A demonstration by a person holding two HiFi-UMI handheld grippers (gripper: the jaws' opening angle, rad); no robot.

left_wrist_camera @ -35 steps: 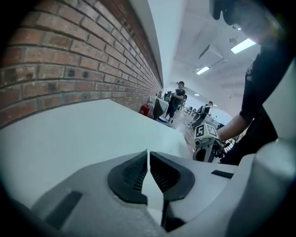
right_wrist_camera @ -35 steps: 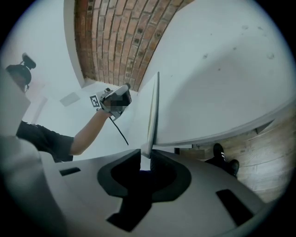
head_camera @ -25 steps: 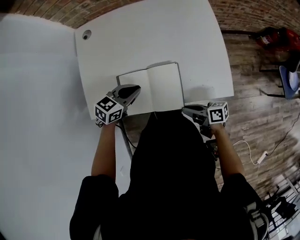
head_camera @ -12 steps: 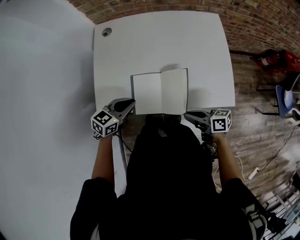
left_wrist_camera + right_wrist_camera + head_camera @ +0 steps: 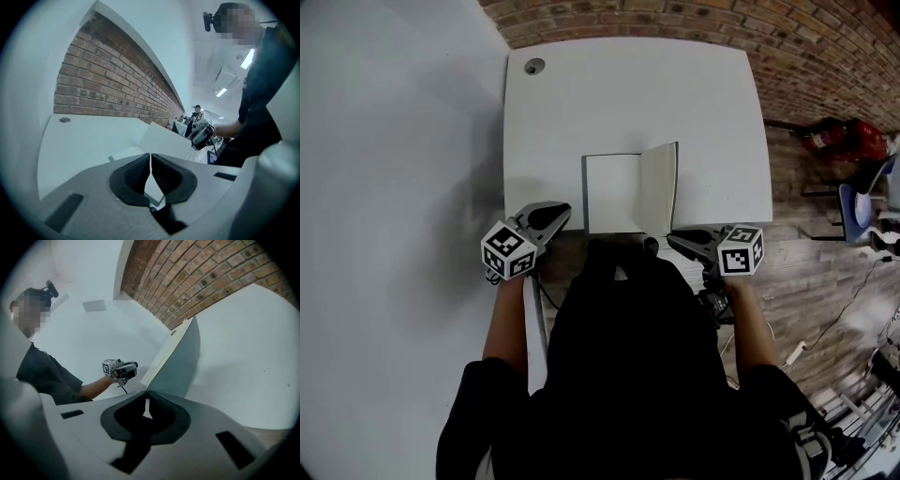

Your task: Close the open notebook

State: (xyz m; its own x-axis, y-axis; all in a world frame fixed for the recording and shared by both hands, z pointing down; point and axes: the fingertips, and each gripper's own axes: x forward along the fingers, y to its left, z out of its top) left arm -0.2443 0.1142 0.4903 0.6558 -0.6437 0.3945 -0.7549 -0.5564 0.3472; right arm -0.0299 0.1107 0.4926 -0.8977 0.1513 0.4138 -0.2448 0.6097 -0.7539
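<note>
The notebook (image 5: pixel 612 192) lies on the white table (image 5: pixel 628 94) with its left page flat and its right half (image 5: pixel 661 186) tilted up. My right gripper (image 5: pixel 673 241) is at the notebook's near right corner. In the right gripper view the dark cover (image 5: pixel 180 359) rises straight from its tips (image 5: pixel 146 397), which are shut on the cover's edge. My left gripper (image 5: pixel 564 212) hovers at the table's near edge, just left of the notebook. Its jaws (image 5: pixel 150 157) are shut with nothing between them, and the pale pages (image 5: pixel 164 139) show beyond them.
A round cable hole (image 5: pixel 533 67) sits in the table's far left corner. A brick wall (image 5: pixel 675 19) runs behind the table. To the right, on the wooden floor, are a red object (image 5: pixel 834 136) and a blue chair (image 5: pixel 855 202). A white wall (image 5: pixel 394 141) fills the left.
The notebook's right half has risen from flat to tilted up, with the right gripper at its corner. The left gripper has drawn off the left page toward the table's near edge.
</note>
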